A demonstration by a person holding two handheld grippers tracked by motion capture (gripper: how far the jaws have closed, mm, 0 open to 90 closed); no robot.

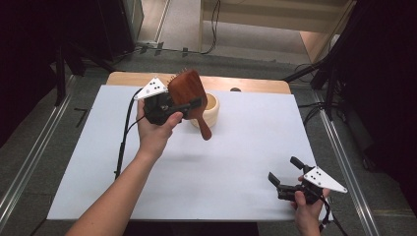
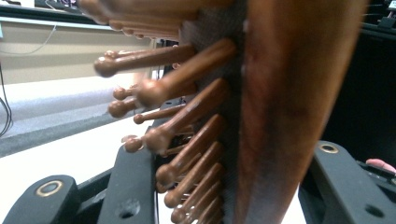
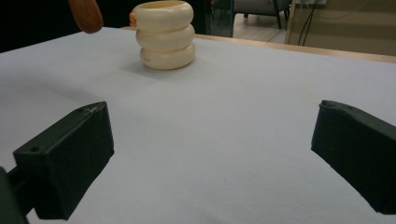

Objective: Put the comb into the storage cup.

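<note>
High view shows our left gripper [image 1: 189, 105] clamped on the wooden paddle hairbrush [image 1: 187, 91] above the cream ribbed cup [image 1: 211, 110] — we'd lower it handle-first, steadily; our right gripper [image 1: 284, 173] waits wide open.

The left gripper [image 1: 183, 105], raised in the upper centre-left of the high view, is clamped tight in the left hand [image 1: 155, 130]; the right gripper [image 1: 285, 173], lower right, stands wide apart
</note>
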